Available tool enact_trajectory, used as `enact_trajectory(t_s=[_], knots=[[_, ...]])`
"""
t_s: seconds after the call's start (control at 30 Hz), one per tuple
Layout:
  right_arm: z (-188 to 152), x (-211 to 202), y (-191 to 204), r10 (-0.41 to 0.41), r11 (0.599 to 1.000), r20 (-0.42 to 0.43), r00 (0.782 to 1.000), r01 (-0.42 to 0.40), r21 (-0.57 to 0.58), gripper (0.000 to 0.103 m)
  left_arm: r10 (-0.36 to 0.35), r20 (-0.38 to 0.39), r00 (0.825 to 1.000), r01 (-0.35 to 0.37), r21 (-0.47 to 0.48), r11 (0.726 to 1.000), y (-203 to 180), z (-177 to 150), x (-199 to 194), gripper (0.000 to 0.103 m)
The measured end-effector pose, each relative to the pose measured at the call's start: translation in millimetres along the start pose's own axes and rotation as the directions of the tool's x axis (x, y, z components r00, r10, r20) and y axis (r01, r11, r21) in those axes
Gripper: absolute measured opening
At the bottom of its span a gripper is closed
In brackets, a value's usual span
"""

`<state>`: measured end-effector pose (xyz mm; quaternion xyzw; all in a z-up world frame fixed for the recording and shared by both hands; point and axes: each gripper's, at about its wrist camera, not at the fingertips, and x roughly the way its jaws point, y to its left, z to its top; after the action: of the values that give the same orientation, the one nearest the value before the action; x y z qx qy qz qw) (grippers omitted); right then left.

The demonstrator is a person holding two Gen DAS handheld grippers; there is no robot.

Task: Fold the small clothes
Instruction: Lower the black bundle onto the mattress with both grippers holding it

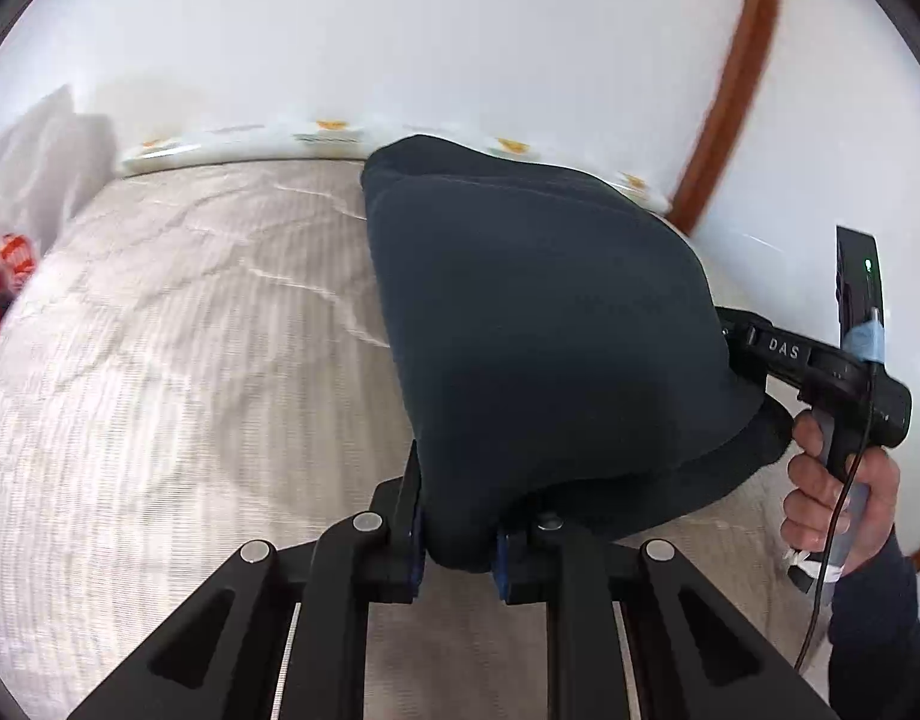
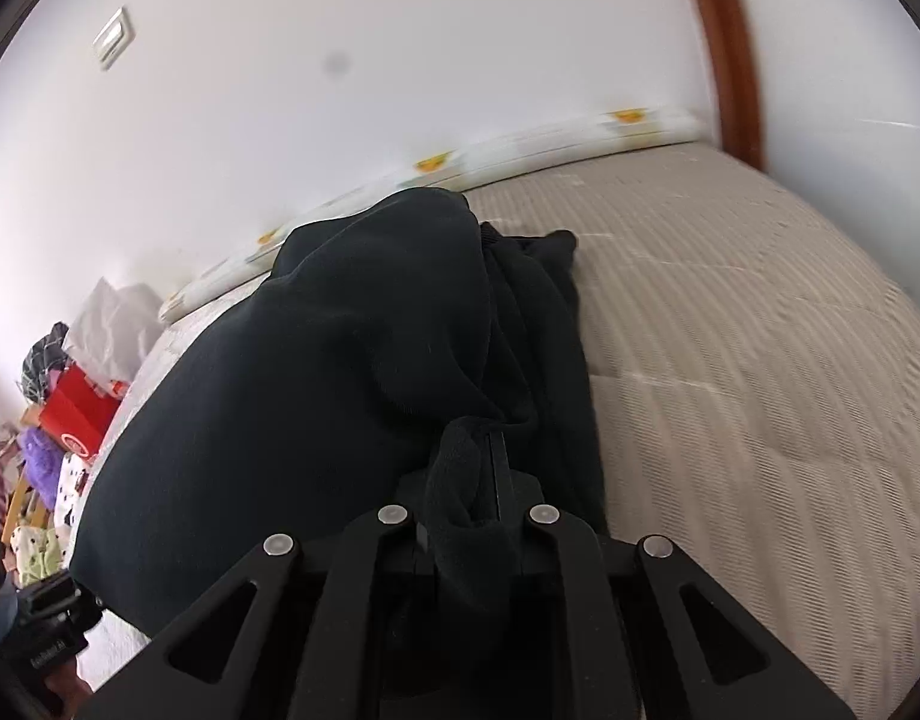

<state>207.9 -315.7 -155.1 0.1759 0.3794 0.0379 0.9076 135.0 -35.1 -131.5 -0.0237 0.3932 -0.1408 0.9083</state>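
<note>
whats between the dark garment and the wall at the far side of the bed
A long white cushion with orange motifs lies along the wall, just behind the dark garment; both wrist views show it.

A dark navy, soft fleece-like garment (image 1: 550, 324) hangs bunched between my two grips, lifted off the beige ribbed bedcover (image 1: 178, 360) on my side while its far end still drapes down onto the cover. My left grip pinches one thick folded edge, my right pinches another rolled hem (image 2: 466, 480). From the right, loose folds trail beside the main bulk, lying on the cover
</note>
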Motion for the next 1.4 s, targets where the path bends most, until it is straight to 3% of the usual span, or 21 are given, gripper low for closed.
enact_trajectory(t_s=[0.23,0.5,0.67,0.9,1.07,1.13,1.3,1.4], knots=[[2,24,54,0.054,0.995,-0.025,0.998,-0.056,-0.08,0.009,0.025,-0.022,0.999,-0.027,-0.088,0.996,51,-4,-8,0.016],[-22,-36,29,0.093,0.993,0.026,0.995,-0.091,-0.076,0.009,0.029,-0.071,0.997,-0.032,-0.036,0.999,49,-18,-5,0.016],[-45,-44,35,0.032,0.992,0.043,0.999,-0.027,-0.125,0.009,0.017,-0.101,0.995,-0.022,-0.048,0.999,42,-27,-2,0.018],[-38,-63,47,0.004,0.993,0.078,0.997,0.006,-0.121,0.018,-0.017,-0.087,0.996,0.015,-0.02,1.0,42,-37,-27,0.019],[-48,-68,68,-0.072,0.965,0.111,0.991,0.097,-0.245,0.018,-0.06,-0.024,0.998,0.06,-0.014,0.998,37,-35,-52,0.043],[-57,-58,58,-0.137,0.963,0.062,0.989,0.148,-0.226,0.017,-0.061,-0.005,0.998,0.061,0.005,0.998,31,-31,-61,0.043],[-69,-68,37,-0.1,0.98,0.01,0.995,0.101,-0.173,0.017,0.0,0.041,0.999,-0.002,0.063,0.998,26,-10,-56,0.045],[-61,-83,40,-0.074,0.979,0.017,0.997,0.076,-0.186,0.017,-0.002,0.006,1.0,0.002,0.042,0.999,30,1,-38,0.045]])
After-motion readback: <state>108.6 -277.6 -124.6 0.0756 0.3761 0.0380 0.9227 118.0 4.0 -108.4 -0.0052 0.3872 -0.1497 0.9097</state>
